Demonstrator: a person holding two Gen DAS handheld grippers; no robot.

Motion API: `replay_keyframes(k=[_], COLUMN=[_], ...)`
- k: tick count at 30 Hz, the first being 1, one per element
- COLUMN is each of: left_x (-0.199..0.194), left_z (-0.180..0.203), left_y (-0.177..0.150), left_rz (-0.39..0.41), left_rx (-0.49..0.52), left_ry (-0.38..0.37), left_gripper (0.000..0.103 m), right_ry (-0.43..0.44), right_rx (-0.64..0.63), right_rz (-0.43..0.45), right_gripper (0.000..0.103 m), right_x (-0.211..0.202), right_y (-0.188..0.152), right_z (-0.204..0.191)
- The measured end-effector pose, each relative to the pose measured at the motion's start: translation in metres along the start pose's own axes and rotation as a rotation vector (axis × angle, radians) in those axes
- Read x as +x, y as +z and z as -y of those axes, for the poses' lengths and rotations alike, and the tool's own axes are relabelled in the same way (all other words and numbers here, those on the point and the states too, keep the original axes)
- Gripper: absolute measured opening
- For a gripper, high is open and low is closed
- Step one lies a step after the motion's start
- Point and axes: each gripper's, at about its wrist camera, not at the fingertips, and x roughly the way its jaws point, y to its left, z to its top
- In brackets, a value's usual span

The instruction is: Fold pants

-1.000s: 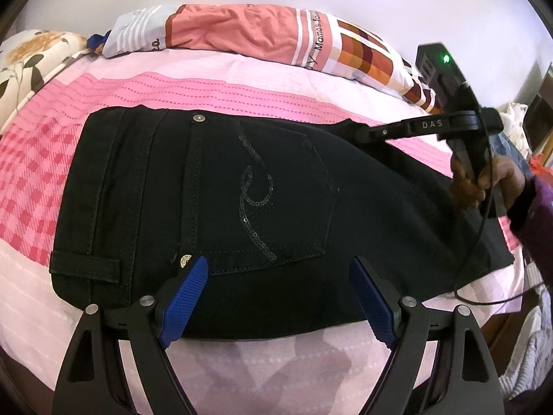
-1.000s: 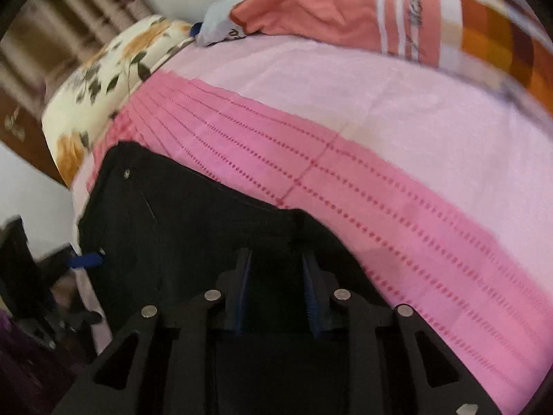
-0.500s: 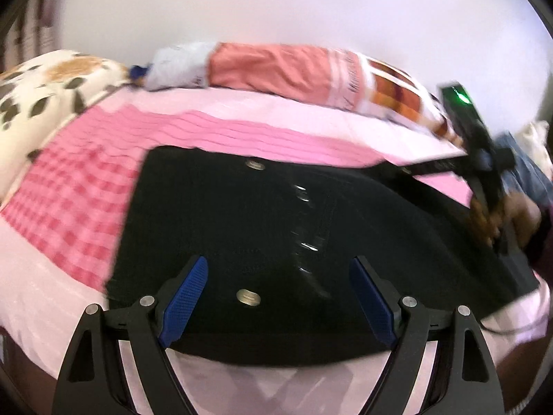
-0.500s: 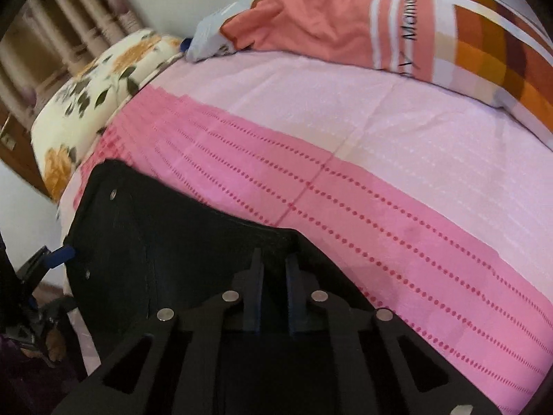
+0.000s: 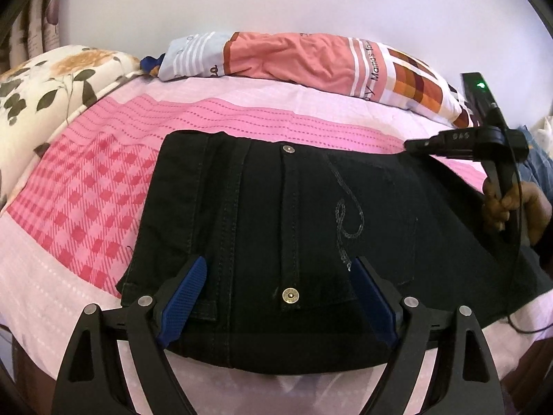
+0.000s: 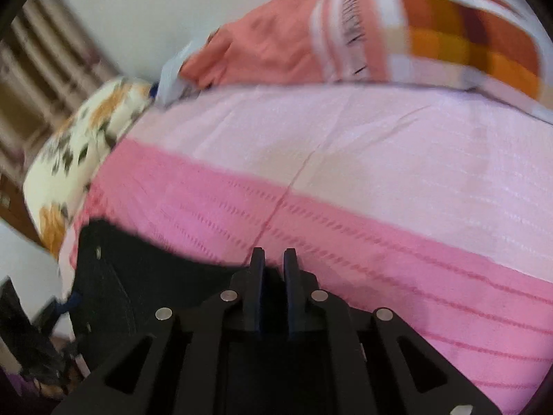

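Pants (image 5: 311, 228) lie flat on the pink bedspread (image 5: 103, 207), black denim with the waistband end nearest our left gripper (image 5: 276, 297) and the legs running off toward our right gripper (image 5: 428, 143). We judge the step in hand to be taking hold of the garment at both ends before a fold across its length.

Relative to the pants, our left gripper hangs over the near edge of the waist, its blue pads (image 5: 185, 294) spread wide to either side of the brass rivet (image 5: 290, 295) and pressing on nothing. Our right gripper sits at the far edge of the pants, on the leg side, with a hand (image 5: 511, 207) wrapped round its handle. Its jaws have just been closing and now stand nearly together; in the right wrist view black cloth lies around the fingers (image 6: 257, 276), and a fold of the pants seems to be pinched between them, though motion blur keeps us from being sure.

Next, by our reckoning, the left gripper must come down onto the waistband edge and close on it, so both ends can be lifted together. The denim looks thick there, so a deep bite would serve better than a shallow one.
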Motion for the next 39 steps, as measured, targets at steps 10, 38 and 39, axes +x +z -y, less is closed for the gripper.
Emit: replay_keyframes(k=[10,38,39], left_x=[0.008,0.009,0.008], left_z=[-0.010,-0.001,0.000], left_y=[0.015,0.009,0.009], left_rz=[-0.003,-0.031,-0.028], left_rx=[0.002,0.084,0.098], left_ry=[-0.020,0.085,0.094], left_gripper=[0.086,0.090,0.090], right_ry=[0.075,0.191,0.227], right_rx=[-0.080,0.309,0.361], right_rz=[-0.099,0.005,0.037], right_gripper=[0.011,0.022,0.023], right_x=[-0.018,-0.131,-0.146], right_y=[-0.032,-0.236,-0.237], right_z=[-0.016,-0.031,-0.021])
